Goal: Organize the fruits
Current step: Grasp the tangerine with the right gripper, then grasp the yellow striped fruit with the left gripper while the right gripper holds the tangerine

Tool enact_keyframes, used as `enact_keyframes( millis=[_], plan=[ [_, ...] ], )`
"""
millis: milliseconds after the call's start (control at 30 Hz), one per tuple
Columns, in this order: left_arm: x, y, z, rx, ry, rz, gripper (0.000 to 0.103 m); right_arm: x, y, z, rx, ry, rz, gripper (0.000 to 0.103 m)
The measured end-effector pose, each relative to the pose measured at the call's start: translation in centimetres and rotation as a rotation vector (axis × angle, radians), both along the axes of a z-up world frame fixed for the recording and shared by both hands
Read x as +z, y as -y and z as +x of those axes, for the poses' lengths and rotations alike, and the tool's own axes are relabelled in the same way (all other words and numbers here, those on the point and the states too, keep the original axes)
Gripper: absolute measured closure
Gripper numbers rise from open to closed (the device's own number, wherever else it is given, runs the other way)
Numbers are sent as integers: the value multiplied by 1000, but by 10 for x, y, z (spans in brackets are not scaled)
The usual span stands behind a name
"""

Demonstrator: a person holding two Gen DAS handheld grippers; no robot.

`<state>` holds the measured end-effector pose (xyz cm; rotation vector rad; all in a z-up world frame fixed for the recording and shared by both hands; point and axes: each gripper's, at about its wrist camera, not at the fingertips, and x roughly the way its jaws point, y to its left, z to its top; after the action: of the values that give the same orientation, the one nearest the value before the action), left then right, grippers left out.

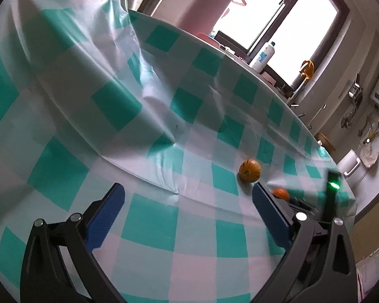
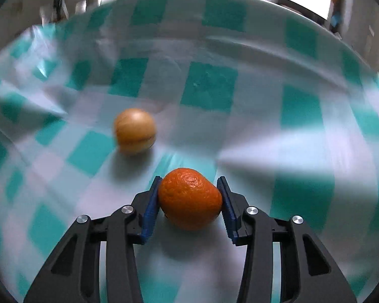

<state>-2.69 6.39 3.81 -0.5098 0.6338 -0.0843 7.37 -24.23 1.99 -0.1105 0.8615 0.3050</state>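
Black gripper arms with blue pads fill the bottom of both views. Beyond them, the largest thing is the tablecloth (image 1: 63,106), checked in teal and white and creased into long folds, covering the table to its far edge. Along that edge, upper middle of the left wrist view, stands a pink flask (image 1: 204,5), with a white bottle (image 1: 264,56) to its right below the window.

At lower centre of the right wrist view, the right gripper (image 2: 189,199) has both pads pressed against the sides of an orange mandarin (image 2: 189,198) resting on the cloth. Up and left of it, well apart, lies a round tan fruit (image 2: 134,131), blurred, possibly a passion fruit.

Spread wide at the bottom of the left wrist view, the left gripper (image 1: 188,203) holds nothing.
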Motion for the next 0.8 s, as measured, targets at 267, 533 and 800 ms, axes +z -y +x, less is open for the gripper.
enact_keyframes(
  millis=[267,533,800],
  plan=[
    [-9,39,9,-136,-36,110,2,8,62,-78,-209,26,399,60],
    [-17,106,66,-198,-144,220,2,15,73,-90,-297,126,489,59],
    [-26,182,161,-149,-218,354,2,15,69,-88,-305,144,507,59]
  ],
)
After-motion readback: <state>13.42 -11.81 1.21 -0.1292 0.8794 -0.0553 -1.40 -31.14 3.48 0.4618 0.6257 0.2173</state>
